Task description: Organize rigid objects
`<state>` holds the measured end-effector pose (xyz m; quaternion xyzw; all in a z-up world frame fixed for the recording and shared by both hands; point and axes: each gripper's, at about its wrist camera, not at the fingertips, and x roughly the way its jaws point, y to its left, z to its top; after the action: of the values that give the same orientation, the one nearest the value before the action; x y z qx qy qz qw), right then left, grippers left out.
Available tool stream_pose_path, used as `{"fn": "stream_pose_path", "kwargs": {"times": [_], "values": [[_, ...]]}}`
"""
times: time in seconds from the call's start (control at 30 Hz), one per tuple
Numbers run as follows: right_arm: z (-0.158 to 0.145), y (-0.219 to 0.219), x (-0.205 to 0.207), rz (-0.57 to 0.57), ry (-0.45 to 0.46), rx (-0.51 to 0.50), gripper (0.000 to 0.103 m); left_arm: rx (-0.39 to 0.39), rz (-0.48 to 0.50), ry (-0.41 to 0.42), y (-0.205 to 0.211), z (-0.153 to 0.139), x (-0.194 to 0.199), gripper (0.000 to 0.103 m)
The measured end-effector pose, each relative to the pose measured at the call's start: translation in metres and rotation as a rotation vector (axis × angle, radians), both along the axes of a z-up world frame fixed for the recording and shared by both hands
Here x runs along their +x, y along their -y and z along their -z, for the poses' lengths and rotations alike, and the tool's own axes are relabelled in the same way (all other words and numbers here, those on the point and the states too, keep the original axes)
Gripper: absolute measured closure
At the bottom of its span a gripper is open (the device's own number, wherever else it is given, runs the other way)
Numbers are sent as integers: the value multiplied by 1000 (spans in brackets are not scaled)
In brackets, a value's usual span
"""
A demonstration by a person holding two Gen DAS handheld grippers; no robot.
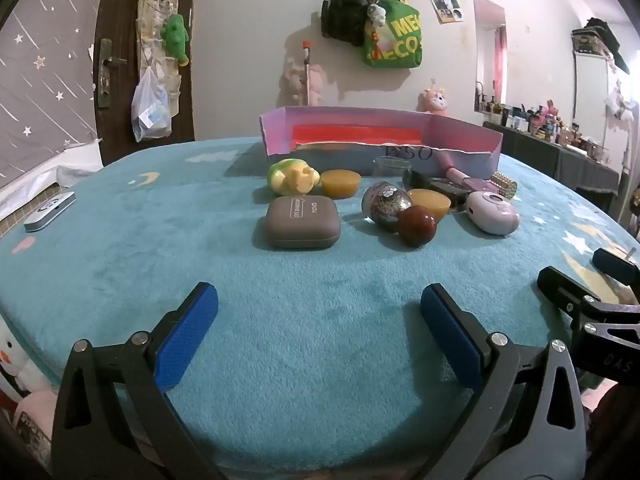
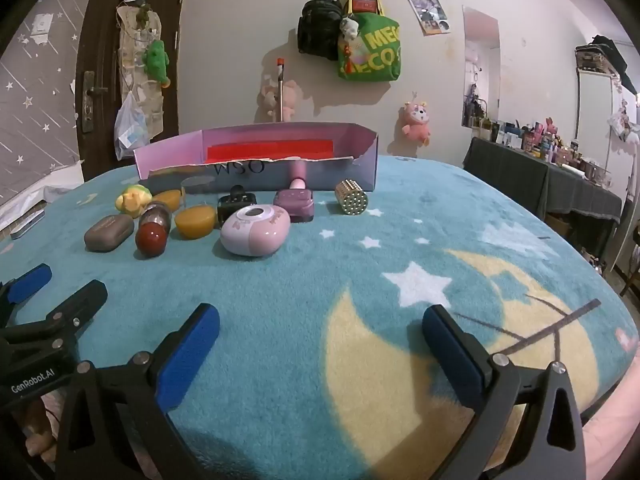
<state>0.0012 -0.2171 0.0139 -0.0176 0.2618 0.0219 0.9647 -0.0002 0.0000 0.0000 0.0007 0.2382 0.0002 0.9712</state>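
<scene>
Several small rigid objects lie in a cluster on the teal blanket in front of a shallow purple cardboard box. Among them are a grey case, a dark red ball, a glittery egg, two amber pucks, a yellow-green toy, a pink oval device and a studded cylinder. My left gripper stands open, well short of the grey case. My right gripper stands open over bare blanket, empty.
A white-and-grey device lies at the blanket's left edge. The right gripper's fingers show at the right of the left wrist view; the left gripper's fingers show at the left of the right wrist view. A cluttered dark table stands at the right.
</scene>
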Motion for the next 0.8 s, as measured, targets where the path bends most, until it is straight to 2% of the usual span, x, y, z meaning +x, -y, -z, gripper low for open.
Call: {"fn": "stream_pose_path", "kwargs": {"times": [0.8], "values": [[0,-1,1,0,-14,-4,0,-10,1,-9,0,1,0,0]]}}
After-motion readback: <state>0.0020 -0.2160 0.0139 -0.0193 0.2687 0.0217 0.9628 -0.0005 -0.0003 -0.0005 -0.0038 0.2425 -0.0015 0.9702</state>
